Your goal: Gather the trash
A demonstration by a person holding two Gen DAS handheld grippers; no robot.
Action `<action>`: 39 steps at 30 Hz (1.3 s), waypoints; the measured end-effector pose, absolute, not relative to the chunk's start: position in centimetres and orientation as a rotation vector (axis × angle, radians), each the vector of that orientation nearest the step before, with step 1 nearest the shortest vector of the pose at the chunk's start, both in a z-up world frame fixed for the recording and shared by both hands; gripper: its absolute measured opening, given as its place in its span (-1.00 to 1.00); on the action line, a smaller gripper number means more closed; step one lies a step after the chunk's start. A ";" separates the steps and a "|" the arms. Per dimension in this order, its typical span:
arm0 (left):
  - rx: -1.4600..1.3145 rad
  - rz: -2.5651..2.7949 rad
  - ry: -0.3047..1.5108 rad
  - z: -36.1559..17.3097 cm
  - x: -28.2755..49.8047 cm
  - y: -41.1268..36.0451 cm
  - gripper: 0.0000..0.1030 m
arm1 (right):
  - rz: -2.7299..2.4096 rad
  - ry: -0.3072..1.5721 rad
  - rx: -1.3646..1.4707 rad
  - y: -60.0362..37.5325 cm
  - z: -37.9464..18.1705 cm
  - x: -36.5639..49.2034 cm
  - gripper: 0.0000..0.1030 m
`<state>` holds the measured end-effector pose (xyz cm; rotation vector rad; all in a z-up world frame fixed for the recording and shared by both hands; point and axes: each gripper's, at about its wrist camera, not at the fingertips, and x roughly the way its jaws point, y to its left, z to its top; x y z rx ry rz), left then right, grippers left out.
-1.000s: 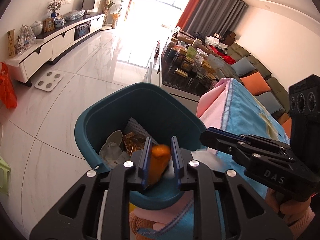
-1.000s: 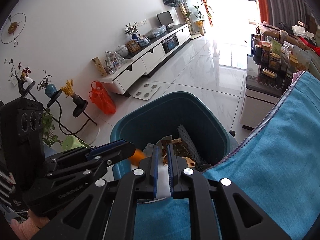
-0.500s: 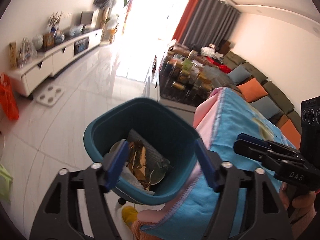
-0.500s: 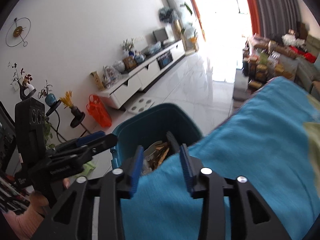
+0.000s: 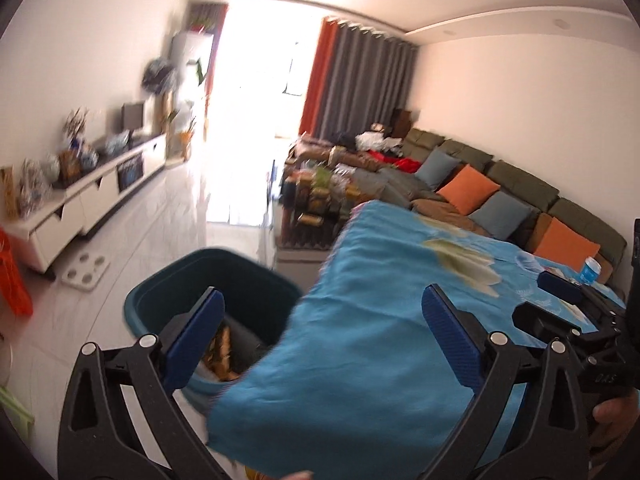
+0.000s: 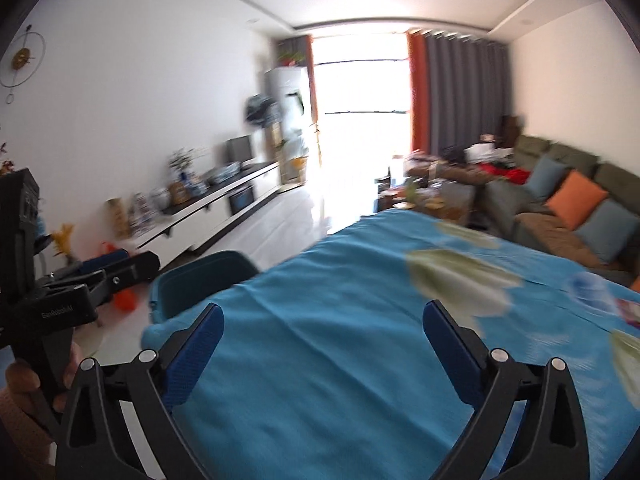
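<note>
A teal trash bin [image 5: 208,280] stands on the floor by the corner of the table with a blue cloth [image 5: 380,340]; gold and dark wrappers [image 5: 220,356] lie inside. My left gripper [image 5: 320,332] is wide open and empty above the table corner and the bin's edge. My right gripper [image 6: 320,344] is wide open and empty over the blue cloth [image 6: 360,320]; the bin [image 6: 196,280] shows to its left. A blue-capped item [image 5: 591,269] sits at the far right of the table. Both views are motion-blurred.
A white TV cabinet [image 5: 92,196] runs along the left wall. A cluttered coffee table [image 5: 320,196] and a long sofa with cushions [image 5: 500,196] lie beyond. An orange bag [image 5: 12,280] and a white scale [image 5: 86,272] are on the tiled floor.
Both grippers opened and dropped their trash into the bin: the left let go of an orange piece, the right a white one. Both then rose and swung right, over the table.
</note>
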<state>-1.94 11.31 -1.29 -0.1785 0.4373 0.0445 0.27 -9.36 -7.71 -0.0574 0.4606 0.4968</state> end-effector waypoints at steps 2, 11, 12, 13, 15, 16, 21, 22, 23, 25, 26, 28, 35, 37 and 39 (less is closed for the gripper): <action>-0.150 0.025 0.409 -1.0 -1.9 9.3 0.89 | 0.453 0.442 -0.048 -10.5 -7.7 -0.3 0.87; -0.068 -0.020 0.338 -0.2 -0.9 2.6 0.89 | 0.278 0.381 0.011 -15.6 -8.1 -2.0 0.87; -0.058 -0.023 0.333 -0.2 -0.8 2.0 0.89 | 0.267 0.376 0.017 -16.0 -8.1 -2.1 0.87; -0.049 -0.022 0.330 -0.3 -0.6 1.4 0.89 | 0.255 0.372 0.020 -16.3 -8.2 -2.2 0.87; -0.041 -0.027 0.315 -0.2 -0.7 0.6 0.89 | 0.238 0.367 0.024 -16.9 -8.4 -2.5 0.87; -0.035 -0.026 0.305 -0.2 -0.7 0.2 0.89 | 0.230 0.365 0.025 -17.1 -8.4 -2.6 0.87; -0.029 -0.030 0.275 0.1 -0.8 -0.4 0.89 | 0.195 0.341 0.042 -18.2 -8.5 -3.6 0.87; -0.030 -0.032 0.269 0.3 -1.1 -0.3 0.89 | 0.190 0.333 0.047 -18.4 -8.4 -3.8 0.87; -0.026 -0.033 0.257 0.5 -1.2 -0.5 0.89 | 0.183 0.327 0.050 -18.6 -8.5 -3.9 0.87; -0.014 -0.036 0.241 0.6 -1.5 -0.7 0.89 | 0.175 0.323 0.055 -18.8 -8.5 -4.2 0.87; -0.009 -0.039 0.234 0.7 -1.8 -0.8 0.89 | 0.171 0.320 0.057 -18.9 -8.5 -4.3 0.87; -0.005 -0.051 0.227 0.8 -2.0 -1.1 0.89 | 0.161 0.309 0.058 -19.1 -8.5 -4.5 0.87; 0.025 -0.079 0.197 0.9 -3.0 -2.2 0.89 | 0.124 0.273 0.057 -19.8 -8.0 -5.5 0.87; 0.025 -0.083 0.196 1.0 -3.2 -2.4 0.89 | 0.114 0.264 0.059 -20.1 -7.9 -5.7 0.87; 0.025 -0.087 0.195 1.0 -3.3 -2.5 0.89 | 0.109 0.258 0.058 -20.2 -7.8 -5.8 0.87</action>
